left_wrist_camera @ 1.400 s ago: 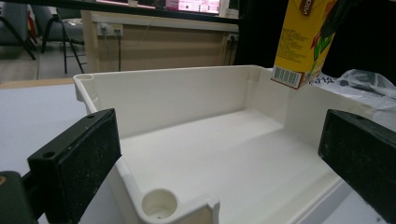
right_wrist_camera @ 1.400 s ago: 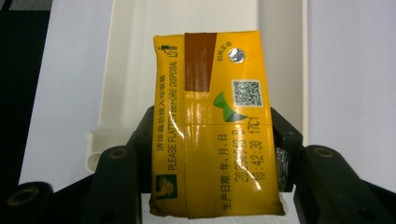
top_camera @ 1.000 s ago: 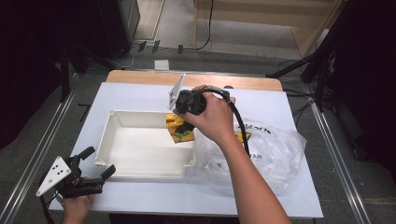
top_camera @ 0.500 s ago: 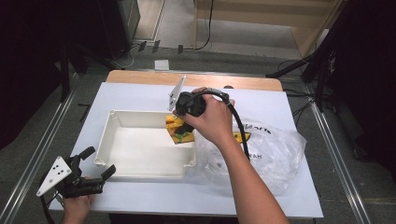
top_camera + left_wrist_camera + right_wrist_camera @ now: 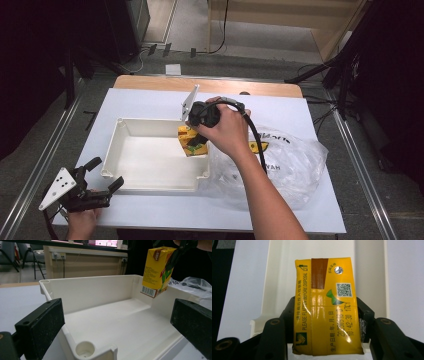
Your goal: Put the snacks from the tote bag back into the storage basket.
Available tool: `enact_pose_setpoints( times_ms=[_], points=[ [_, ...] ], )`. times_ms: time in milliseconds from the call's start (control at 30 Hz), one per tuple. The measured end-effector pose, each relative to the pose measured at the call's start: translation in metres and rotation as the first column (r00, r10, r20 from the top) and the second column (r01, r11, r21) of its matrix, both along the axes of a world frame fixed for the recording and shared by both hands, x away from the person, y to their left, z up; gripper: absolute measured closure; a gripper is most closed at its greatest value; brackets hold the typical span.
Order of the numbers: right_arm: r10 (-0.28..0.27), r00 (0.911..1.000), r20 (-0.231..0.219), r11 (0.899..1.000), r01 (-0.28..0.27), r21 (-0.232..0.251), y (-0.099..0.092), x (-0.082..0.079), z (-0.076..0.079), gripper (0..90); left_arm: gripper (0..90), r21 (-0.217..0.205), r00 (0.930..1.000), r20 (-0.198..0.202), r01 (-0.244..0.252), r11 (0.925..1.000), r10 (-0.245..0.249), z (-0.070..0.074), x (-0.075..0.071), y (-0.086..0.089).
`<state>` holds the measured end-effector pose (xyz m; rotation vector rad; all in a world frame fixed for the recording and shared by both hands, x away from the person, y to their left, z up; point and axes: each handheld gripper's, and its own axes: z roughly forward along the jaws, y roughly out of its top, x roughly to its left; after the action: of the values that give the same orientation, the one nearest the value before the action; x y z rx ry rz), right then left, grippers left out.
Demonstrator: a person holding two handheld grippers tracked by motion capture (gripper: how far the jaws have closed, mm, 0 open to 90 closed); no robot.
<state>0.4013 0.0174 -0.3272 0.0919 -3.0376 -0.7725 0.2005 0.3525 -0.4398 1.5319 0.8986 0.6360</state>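
Clamped on the two narrow sides of a small yellow drink carton (image 5: 327,307), the jaws of our right gripper (image 5: 200,131) hold it fast, its foil-dotted top panel facing the gripper's own camera. Over the last second almost nothing has shifted: the carton hung at the far right corner of the white rectangular plastic tray (image 5: 116,145) then, and it hangs there now, perhaps a touch lower. We judge that the carrying is over and the setting-down is what remains.

From the left gripper view the carton (image 5: 157,268) is tilted, its barcoded bottom corner clear of the tray floor (image 5: 125,322) and close to the side wall. Beyond the right jaws, past the tray wall, lies the crumpled clear plastic bag (image 5: 295,165).

Our left gripper (image 5: 98,181) rests at the near left corner of the tray, held low by the left hand (image 5: 82,222). Its jaws stand wide apart and grip nothing; the tray's rim corner sits between and just ahead of them, whether touching we cannot tell.
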Motion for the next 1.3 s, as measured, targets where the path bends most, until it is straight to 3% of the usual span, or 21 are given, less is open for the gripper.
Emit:
enact_pose_setpoints(
  times_ms=[300, 367, 800, 1300],
  points=[
    [0.007, 1.0, 0.003, 1.0, -0.007, -0.003, -0.001, 0.001, -0.007, 51.3, 0.0, 0.001, 1.0, 0.001, -0.002, 1.0, 0.002, 0.0, 0.0, 0.0],
    [0.002, 0.9998, -0.02, 1.0, -0.002, -0.015, -0.001, 0.0, -0.009, 51.3, 0.0, 0.001, 1.0, 0.001, -0.003, 1.0, 0.003, 0.0, 0.0, 0.0],
    [0.004, 0.999, -0.044, 0.999, -0.006, -0.046, 0.002, -0.002, -0.029, 51.0, 0.0, 0.002, 1.0, 0.002, -0.004, 1.0, 0.004, 0.0, 0.0, 0.0],
    [0.012, 0.9987, -0.049, 0.998, -0.015, -0.066, 0.004, -0.003, -0.04, 50.8, 0.0, 0.001, 1.0, 0.004, -0.004, 1.0, 0.004, 0.0, 0.0, 0.001]
  ],
)
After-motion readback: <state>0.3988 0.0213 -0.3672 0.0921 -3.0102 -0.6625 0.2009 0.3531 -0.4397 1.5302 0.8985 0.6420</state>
